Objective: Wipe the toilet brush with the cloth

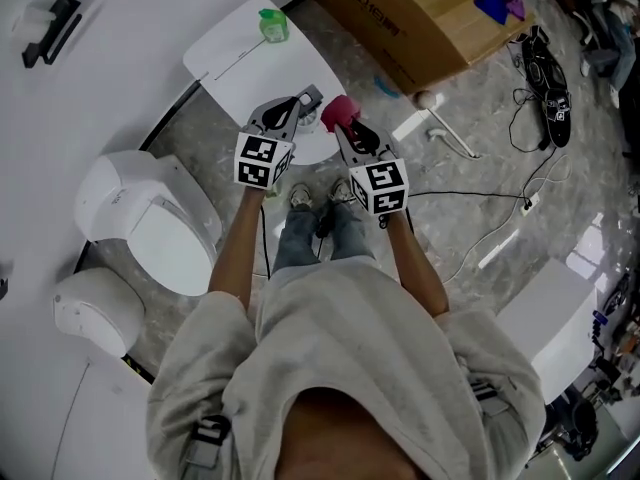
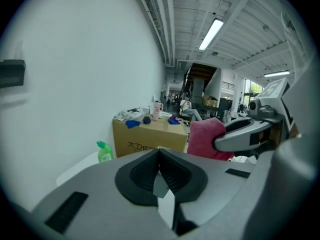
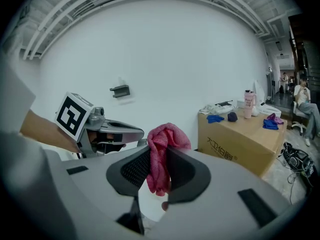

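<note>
1. Holding the left claw (image 1: 303,100) (image 2: 160,154) shut, pad against pad, with nothing pinched between.
2. Clamping the right claw (image 1: 343,125) (image 3: 159,156) on the pink cloth (image 1: 337,110) (image 3: 162,149), bunched and sticking up past the pads.
3. Hovering both claws side by side over the near edge of a white worktop (image 1: 235,68), with the cloth sitting just beside the left claw at its 3 o'clock.
4. Logging a green bottle (image 1: 273,25) (image 2: 104,152) standing upright on that worktop, at 12 o'clock from the left claw.
5. Logging a cardboard box (image 1: 420,13) (image 3: 240,139) at 1 o'clock, carrying small blue items on top.
6. Logging a white long-handled item (image 1: 447,133) lying on the floor at 3 o'clock from the right claw, well apart; failing to tell whether it is the toilet brush.
7. Logging a white toilet (image 1: 150,218) at 8 o'clock from the left claw.
</note>
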Demonstrator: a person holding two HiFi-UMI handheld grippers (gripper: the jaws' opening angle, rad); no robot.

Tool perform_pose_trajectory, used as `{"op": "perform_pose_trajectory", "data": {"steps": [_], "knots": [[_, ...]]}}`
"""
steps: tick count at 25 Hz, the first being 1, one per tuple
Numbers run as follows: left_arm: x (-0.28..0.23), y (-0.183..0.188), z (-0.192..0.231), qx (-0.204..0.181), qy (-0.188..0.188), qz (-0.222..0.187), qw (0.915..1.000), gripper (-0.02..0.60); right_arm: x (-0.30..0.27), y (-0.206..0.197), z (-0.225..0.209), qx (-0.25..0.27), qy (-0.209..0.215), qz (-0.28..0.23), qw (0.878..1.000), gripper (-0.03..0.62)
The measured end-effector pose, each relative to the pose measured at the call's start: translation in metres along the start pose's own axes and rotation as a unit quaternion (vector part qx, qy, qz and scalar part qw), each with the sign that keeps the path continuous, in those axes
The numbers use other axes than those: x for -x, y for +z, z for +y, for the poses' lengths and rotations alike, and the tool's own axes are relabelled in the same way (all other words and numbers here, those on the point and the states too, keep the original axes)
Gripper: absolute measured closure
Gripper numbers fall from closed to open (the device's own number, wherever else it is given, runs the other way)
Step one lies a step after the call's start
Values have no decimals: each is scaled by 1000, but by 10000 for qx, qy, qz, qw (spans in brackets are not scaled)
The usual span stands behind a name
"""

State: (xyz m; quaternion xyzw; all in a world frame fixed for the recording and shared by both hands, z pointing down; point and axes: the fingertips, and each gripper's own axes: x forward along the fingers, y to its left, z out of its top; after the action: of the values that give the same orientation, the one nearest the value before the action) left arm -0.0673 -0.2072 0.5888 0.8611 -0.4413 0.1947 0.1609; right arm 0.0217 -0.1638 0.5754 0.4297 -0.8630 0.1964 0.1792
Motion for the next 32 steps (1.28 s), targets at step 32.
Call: {"op": "perform_pose_trajectory", "data": {"steps": [32], "knots": [[-6,-6,3,-93,-143,152,9997,563,-69,-46,23,302,333,748,9962,494]]}}
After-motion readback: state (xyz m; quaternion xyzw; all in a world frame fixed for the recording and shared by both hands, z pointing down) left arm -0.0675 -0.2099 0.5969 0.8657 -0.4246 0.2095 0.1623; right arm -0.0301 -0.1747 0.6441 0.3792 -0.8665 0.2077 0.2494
